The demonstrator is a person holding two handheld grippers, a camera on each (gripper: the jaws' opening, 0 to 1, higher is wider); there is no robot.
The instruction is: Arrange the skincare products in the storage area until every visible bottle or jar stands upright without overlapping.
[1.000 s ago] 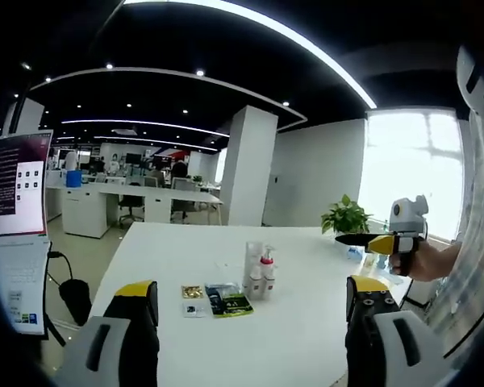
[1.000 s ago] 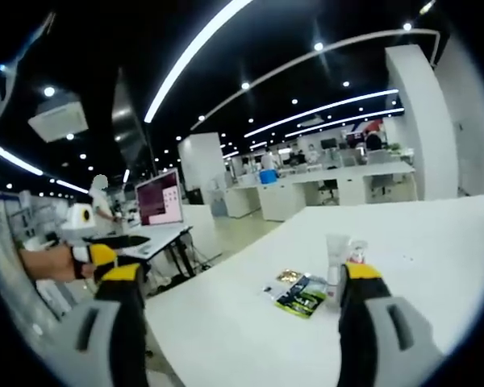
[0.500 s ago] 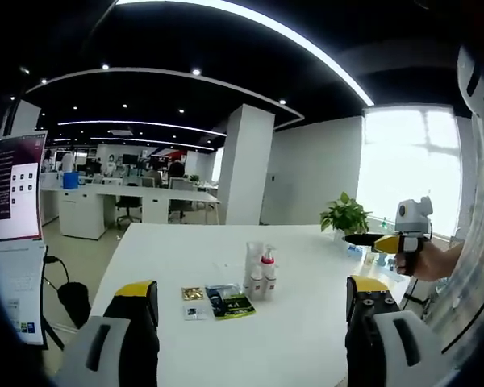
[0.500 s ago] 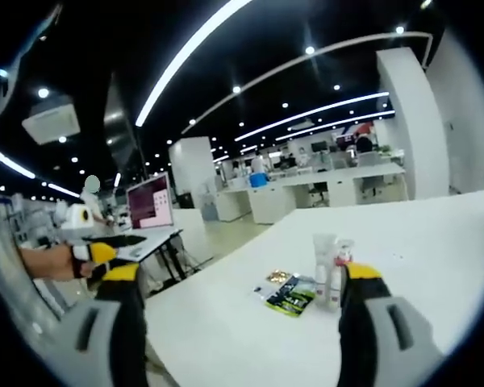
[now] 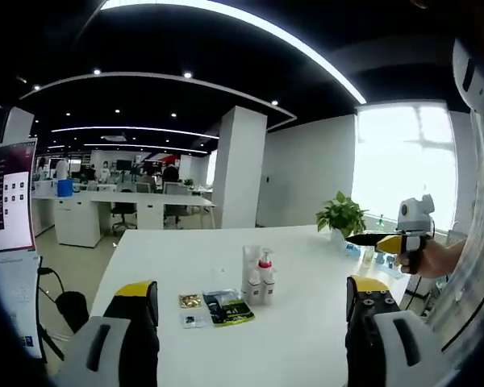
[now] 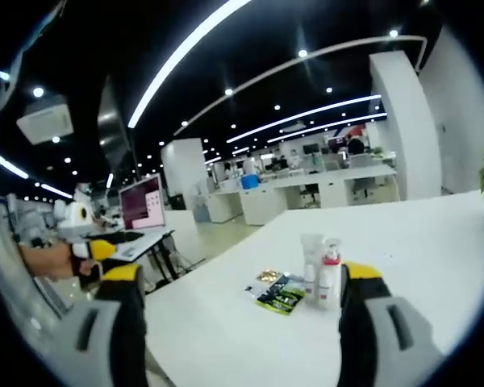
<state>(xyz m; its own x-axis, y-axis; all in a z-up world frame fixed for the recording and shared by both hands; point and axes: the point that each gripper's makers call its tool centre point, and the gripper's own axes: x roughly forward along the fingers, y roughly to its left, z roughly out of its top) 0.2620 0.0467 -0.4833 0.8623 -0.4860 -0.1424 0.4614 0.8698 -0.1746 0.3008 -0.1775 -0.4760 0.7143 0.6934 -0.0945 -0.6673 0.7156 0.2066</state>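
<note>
A small cluster of skincare bottles (image 5: 256,276) stands upright near the middle of the white table (image 5: 306,330); one has a red pump top, and a taller clear tube is beside it. A dark green sachet (image 5: 228,308) and two small packets (image 5: 190,301) lie flat just left of them. In the right gripper view the bottles (image 6: 319,274) and the sachet (image 6: 277,293) sit ahead. My left gripper (image 5: 250,302) is open, well short of the bottles. My right gripper (image 6: 240,286) is open with nothing between its fingers. The right gripper (image 5: 391,242) also appears at the table's right side, held by a hand.
A potted plant (image 5: 342,216) stands at the table's far right corner. A monitor (image 6: 143,203) on a side desk lies to the left. White office desks (image 5: 121,205) and a pillar (image 5: 235,165) fill the background. The left gripper (image 6: 93,250) shows at the left edge.
Both views have drifted slightly, so the bottles sit a little lower and more central. Nothing on the table has moved, and both grippers stay open.
</note>
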